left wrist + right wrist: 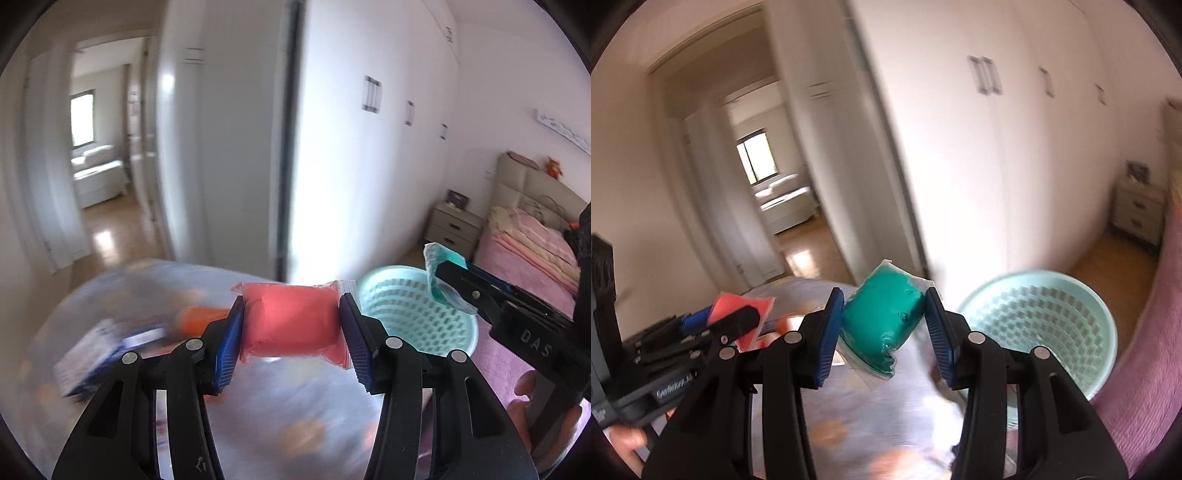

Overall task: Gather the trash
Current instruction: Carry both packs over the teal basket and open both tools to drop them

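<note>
My left gripper point(291, 328) is shut on a pink clay packet point(291, 323) in clear wrap, held above a blurred table. The right gripper point(884, 325) is shut on a teal clay packet point(882, 321), its clear wrap hanging below the blue pads. A pale green slotted waste basket point(421, 314) stands just right of both grippers, open side up point(1041, 325). In the left wrist view the right gripper point(448, 286) reaches over the basket with the teal packet point(439, 273). In the right wrist view the left gripper point(738, 317) shows at far left with the pink packet point(742, 308).
A shiny patterned table top point(258, 398) lies below with an orange item point(201, 317) and a blue-white pack point(107, 347), both blurred. A pink bed point(532, 251) and a nightstand point(454, 229) are at the right. White wardrobe doors point(997, 147) stand behind, a doorway point(768, 177) at left.
</note>
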A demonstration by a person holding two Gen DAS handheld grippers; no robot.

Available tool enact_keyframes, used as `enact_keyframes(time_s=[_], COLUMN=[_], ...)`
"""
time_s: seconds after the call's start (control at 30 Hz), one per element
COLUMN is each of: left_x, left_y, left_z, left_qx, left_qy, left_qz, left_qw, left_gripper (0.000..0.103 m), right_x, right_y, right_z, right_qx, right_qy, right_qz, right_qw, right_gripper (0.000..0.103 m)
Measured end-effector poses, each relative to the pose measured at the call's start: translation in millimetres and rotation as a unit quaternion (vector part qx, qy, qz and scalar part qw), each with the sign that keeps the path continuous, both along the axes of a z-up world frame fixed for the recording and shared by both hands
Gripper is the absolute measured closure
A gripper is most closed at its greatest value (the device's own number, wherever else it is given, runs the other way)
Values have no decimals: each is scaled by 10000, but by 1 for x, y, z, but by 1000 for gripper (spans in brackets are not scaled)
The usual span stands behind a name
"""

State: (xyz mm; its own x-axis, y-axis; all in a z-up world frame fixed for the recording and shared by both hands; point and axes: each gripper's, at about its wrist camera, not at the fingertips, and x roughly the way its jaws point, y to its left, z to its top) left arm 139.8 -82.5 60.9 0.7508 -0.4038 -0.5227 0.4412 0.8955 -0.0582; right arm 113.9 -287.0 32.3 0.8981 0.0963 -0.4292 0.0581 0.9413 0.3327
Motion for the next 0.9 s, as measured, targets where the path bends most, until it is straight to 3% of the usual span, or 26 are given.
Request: enact_keyframes(time_s=[0.1, 0.33, 0.47, 0.9], left_x=[13, 51, 69, 105], left_y=[-37, -101, -119, -171], left_z=[-12, -48, -66, -91], left_qx=[-66, -371, -453, -351], left_qy=[212, 809, 1025, 1285], left_qz=[-340, -849, -924, -1046], left_qw=[9992, 9924, 9894, 9856], left_gripper=[54, 54, 54, 54], right_x=[11, 27, 30, 43], right_y=[-42, -111, -141, -175], right_z=[-19, -59, -67, -89], right_qx=[474, 818, 879, 1033], right_qy=[300, 904, 1117, 1511], right_qz=[-282, -1064, -1342, -1669], right_qw=[9980, 9868, 9807, 9688], right_gripper=[61, 61, 61, 58])
